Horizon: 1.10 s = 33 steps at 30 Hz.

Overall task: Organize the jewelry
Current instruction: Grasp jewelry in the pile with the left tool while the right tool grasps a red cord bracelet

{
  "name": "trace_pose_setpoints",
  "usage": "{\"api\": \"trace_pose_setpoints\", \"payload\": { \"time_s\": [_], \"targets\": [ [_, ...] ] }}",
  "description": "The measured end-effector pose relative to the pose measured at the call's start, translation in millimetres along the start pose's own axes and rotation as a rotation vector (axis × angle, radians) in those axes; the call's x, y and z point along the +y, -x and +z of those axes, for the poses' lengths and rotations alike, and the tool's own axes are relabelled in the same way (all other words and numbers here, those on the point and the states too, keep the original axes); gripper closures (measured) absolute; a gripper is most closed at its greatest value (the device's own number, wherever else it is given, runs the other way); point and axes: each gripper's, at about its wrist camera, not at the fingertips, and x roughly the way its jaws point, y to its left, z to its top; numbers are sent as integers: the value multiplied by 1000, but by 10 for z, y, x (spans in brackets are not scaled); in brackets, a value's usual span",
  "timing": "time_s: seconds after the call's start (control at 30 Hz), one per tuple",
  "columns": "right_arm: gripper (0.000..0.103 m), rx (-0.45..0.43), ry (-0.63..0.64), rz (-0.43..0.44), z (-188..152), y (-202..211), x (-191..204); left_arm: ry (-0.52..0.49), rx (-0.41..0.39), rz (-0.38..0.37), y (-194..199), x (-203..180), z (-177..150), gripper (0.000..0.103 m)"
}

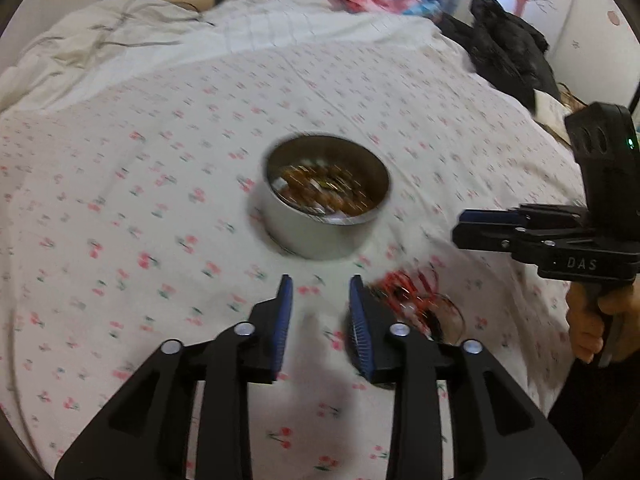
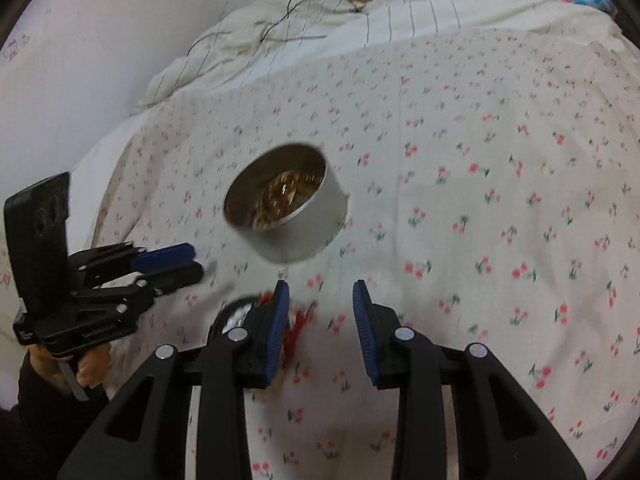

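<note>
Bed sheet (image 1: 120, 200), cherry-printed, fills both views; rumpled pale quilt (image 1: 100, 48) at 11 o'clock and dark clothing (image 1: 508, 52) at 1 o'clock mark its far edges in the left wrist view. Round metal tin (image 1: 324, 200), centre, upright and open, holds gold-toned jewelry. Right gripper (image 1: 460, 228) enters at 3 o'clock; in its own view its jaws stand spread with only sheet between them. Left gripper (image 1: 320, 292), at 6 o'clock, jaws likewise spread, nothing pinched. Red cord jewelry (image 1: 412, 300) lies on the sheet at 5 o'clock, just beside the left gripper's right finger and near the tin. Step judged: approach to the cord piece before a pick. Next move calls for centring the jaws over the tangle and closing low without catching fabric. Sheet around the tin lies open on all sides.
</note>
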Motion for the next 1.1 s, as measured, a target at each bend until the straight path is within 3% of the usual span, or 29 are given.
{"api": "trace_pose_setpoints", "payload": {
  "time_s": [0.13,0.27,0.43,0.47,0.5,0.53,0.7,0.77,0.83,1.1],
  "targets": [
    [69,-7,-3,-8,-16,51,17,-32,35,-51,-158,-153,-69,62],
    [63,-15,-6,-15,-13,99,9,-79,60,-60,-298,-311,-127,61],
    [63,4,-1,2,-10,84,10,-91,30,-55,-314,-377,-135,62],
    [63,14,0,14,-17,67,19,-91,22,-54,-307,-373,-127,68],
    [63,28,3,29,-31,42,35,-101,15,-50,-297,-382,-127,80],
    [63,37,3,44,-40,22,38,-118,16,-52,-291,-401,-130,84],
    [64,114,-46,133,-127,-183,46,-116,17,-38,-233,-354,-122,84],
    [73,135,-69,160,-167,-269,53,-95,13,-37,-201,-296,-118,84],
    [92,125,-82,152,-186,-283,66,-82,7,-34,-174,-245,-102,84],
    [99,-12,-91,162,-96,47,62,-99,11,-44,-132,-232,-114,84]
  ]
}}
